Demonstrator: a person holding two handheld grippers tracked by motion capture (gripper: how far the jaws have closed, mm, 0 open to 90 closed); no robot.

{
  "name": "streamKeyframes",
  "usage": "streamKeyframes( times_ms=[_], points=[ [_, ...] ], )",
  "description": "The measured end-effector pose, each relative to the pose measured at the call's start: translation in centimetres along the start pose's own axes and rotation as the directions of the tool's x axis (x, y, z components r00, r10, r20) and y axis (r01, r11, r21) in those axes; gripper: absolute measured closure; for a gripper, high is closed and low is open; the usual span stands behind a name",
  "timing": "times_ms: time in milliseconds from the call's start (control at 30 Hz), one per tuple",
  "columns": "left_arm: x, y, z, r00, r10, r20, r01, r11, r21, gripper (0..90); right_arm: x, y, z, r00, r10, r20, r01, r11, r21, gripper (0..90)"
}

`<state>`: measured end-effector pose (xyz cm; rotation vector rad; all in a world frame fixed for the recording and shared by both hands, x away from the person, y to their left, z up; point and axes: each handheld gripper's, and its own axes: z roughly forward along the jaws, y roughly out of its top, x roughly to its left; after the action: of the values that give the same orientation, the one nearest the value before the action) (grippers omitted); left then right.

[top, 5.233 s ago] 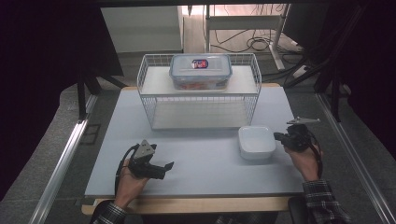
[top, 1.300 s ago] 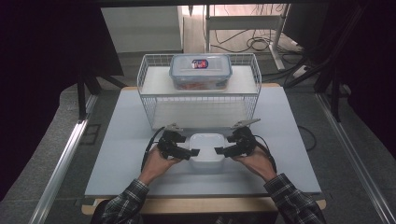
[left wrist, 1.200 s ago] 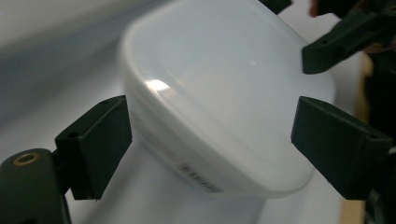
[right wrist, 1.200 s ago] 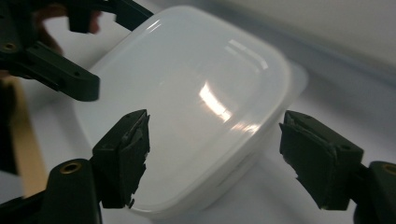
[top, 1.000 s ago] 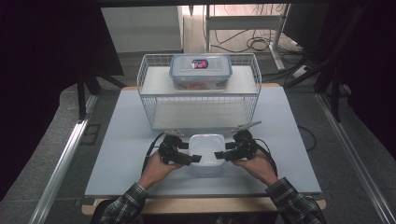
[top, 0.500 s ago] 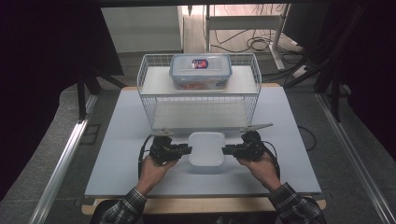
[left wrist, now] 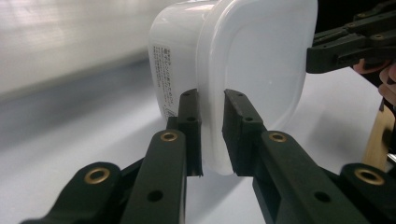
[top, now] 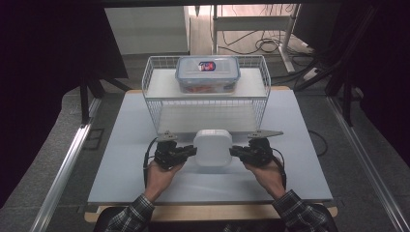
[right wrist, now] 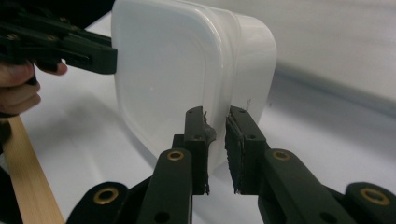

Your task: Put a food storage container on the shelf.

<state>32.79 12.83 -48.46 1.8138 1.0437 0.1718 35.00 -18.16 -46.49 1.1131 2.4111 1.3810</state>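
Two grippers clamped on one white lidded container (top: 212, 147): left gripper (top: 189, 151) pinching its left rim, right gripper (top: 235, 152) its right rim, jaws just closed. Held above the white table (top: 121, 159). Beyond, wire rack (top: 153, 104) bearing clear food box (top: 208, 75).

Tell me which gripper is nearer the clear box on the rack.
Left, slightly. Both grippers clamp the white tub below the rack: left gripper under the clear box's left end, right gripper just past its right end.
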Motion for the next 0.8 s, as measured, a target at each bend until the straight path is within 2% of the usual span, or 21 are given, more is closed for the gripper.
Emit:
streamKeyframes(
  times_ms=[200,467,800],
  points=[
    [-0.6,1.0,-0.8,0.9993,0.024,-0.027,-0.025,0.9989,-0.039,77.9,0.0,0.7,-0.6,0.9997,-0.010,-0.021,0.009,0.998,-0.061,78.9],
    [-0.6,2.3,-1.8,0.9987,0.034,-0.038,-0.036,0.9975,-0.061,77.8,0.4,2.3,-1.1,0.9991,-0.035,-0.023,0.032,0.996,-0.088,79.0],
    [-0.9,4.9,-3.5,0.9969,0.060,-0.051,-0.064,0.9944,-0.084,77.8,0.9,5.1,-2.0,0.9978,-0.060,-0.028,0.057,0.991,-0.122,79.0]
  ],
)
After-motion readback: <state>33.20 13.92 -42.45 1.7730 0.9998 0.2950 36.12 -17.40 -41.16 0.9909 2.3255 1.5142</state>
